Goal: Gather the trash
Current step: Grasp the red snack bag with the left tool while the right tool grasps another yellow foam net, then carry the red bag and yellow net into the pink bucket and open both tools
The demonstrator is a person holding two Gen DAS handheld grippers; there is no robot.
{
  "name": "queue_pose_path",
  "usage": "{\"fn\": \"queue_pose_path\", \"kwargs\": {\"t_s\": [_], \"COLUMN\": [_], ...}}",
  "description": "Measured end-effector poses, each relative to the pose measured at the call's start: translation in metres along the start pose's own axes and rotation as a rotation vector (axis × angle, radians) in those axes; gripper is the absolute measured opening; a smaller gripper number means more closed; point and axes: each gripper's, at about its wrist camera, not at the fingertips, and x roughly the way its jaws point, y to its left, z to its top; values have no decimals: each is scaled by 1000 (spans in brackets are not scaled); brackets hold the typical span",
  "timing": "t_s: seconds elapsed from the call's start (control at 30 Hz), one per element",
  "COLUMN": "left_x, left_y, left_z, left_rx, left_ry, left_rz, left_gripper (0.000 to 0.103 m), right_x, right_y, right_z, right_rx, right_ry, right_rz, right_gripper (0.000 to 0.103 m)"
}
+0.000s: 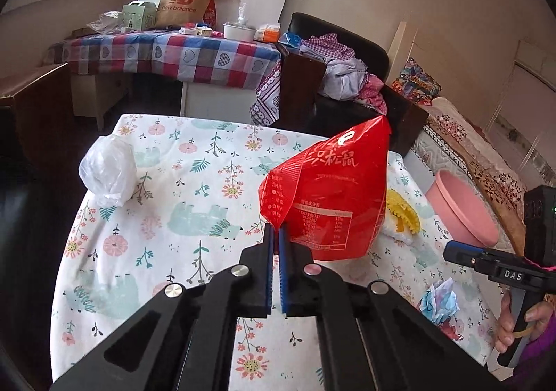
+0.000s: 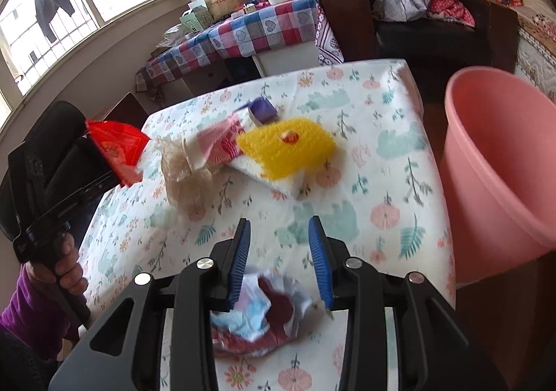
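My left gripper (image 1: 277, 227) is shut on the corner of a red snack bag (image 1: 330, 196) and holds it above the floral table (image 1: 194, 217). The bag also shows in the right wrist view (image 2: 120, 149). My right gripper (image 2: 279, 227) is open, and a crumpled blue, white and red wrapper (image 2: 260, 314) lies on the table between and under its fingers. That wrapper also shows in the left wrist view (image 1: 439, 300). A pink bin (image 2: 500, 161) stands beside the table's right edge. A crumpled clear plastic bag (image 1: 109, 170) lies at the table's far left.
A yellow ridged piece on white tissue (image 2: 288, 144), a pink packet (image 2: 219, 144), a beige mesh wad (image 2: 184, 172) and a purple item (image 2: 264, 109) lie mid-table. Behind stand a checkered-cloth table (image 1: 173, 54), a black armchair with clothes (image 1: 340, 68) and a bed (image 1: 469, 148).
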Motion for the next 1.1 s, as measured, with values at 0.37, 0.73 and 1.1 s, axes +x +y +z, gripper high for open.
{"fn": "queue_pose_path", "kwargs": {"t_s": [0.37,0.73,1.1], "left_x": [-15,-12,-9], "left_y": [-8,-17,-64], "left_z": [2,3,19], "left_rx": [8,22,99], "left_ry": [-7,6,-13], "left_rz": [-11,-14,-64], "left_gripper": [2,2,2], "right_x": [45,45,-26], "right_y": [21,3,-28], "right_z": [45,34,27], "right_rx": [-108,-79,17], "right_ry": [11,3,-165], "right_rz": [-56,-89,-79], "right_gripper": [35,11,10]}}
